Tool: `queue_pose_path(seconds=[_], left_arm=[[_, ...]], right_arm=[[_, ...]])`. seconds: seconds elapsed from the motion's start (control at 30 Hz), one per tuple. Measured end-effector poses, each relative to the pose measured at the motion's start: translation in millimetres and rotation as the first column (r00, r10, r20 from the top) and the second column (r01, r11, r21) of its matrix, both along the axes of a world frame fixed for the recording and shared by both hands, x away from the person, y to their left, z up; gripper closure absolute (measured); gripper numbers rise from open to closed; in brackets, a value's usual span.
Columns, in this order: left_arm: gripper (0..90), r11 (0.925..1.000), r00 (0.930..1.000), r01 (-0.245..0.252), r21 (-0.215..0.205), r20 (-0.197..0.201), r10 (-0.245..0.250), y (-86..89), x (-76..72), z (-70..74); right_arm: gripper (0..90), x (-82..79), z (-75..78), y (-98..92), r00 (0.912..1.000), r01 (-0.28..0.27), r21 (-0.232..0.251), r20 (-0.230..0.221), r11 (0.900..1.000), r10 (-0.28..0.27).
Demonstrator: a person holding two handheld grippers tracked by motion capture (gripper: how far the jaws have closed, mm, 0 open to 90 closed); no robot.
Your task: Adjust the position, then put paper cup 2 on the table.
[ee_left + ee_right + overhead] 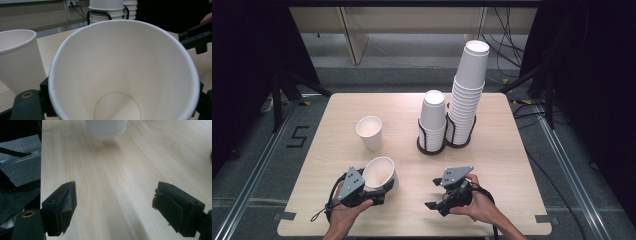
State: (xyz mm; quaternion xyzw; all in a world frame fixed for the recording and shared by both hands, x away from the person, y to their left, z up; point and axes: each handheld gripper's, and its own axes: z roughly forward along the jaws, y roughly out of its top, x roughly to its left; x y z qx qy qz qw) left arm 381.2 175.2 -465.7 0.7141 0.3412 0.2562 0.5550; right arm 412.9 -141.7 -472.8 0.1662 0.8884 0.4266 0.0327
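High view: the left gripper is squeezed tight on a white paper cup. The cup leans over, with its round mouth tipped up toward the person. It sits near the front left of the table, which is pale wood with soft lines in it and rounded corners. A second paper cup stands straight up a little farther back, apart from the held one.

In the left gripper view the held cup looks smooth and plain inside, with a thin seam down its wall and a flat round bottom.

The right gripper is black and hard, with a grey three-cornered plate on top. It hovers over bare wood with its jaws spread wide and nothing between them.

Farther back stand two towers of cups, a short stack and a tall stack, each in a black wire holder.
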Motion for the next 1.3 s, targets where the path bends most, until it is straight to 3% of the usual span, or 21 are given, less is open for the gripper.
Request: queue_pose_path(seconds=[0.33,0.67,0.83,1.1,1.3], left_arm=[[17.0,0.9965,0.9968,-0.080,0.023,0.005,0.080,20.1,7.5,-0.4],[16.8,0.9813,0.9832,-0.181,0.064,-0.012,0.182,39.7,18.8,-4.1],[16.8,0.9701,0.9721,-0.233,0.067,-0.011,0.234,49.1,25.6,-4.4],[16.6,0.9414,0.9432,-0.328,0.079,-0.029,0.331,62.9,41.6,-7.6],[16.5,0.9263,0.9272,-0.367,0.087,-0.048,0.371,72.6,55.5,-12.2]], right_arm=[[18.0,1.8,-0.9,-3.0,0.9999,0.010,-0.008,0.003,1.000,-0.010],[17.9,2.6,-1.3,-5.4,0.9998,0.021,-0.027,0.007,0.999,-0.021],[17.9,4.1,-1.8,-7.9,0.9996,0.027,-0.033,0.005,0.999,-0.027],[17.8,3.8,-2.3,-10.1,0.9994,0.034,-0.032,0.009,0.999,-0.034],[17.8,4.6,-2.5,-13.2,0.9992,0.040,-0.034,0.004,0.999,-0.040]])
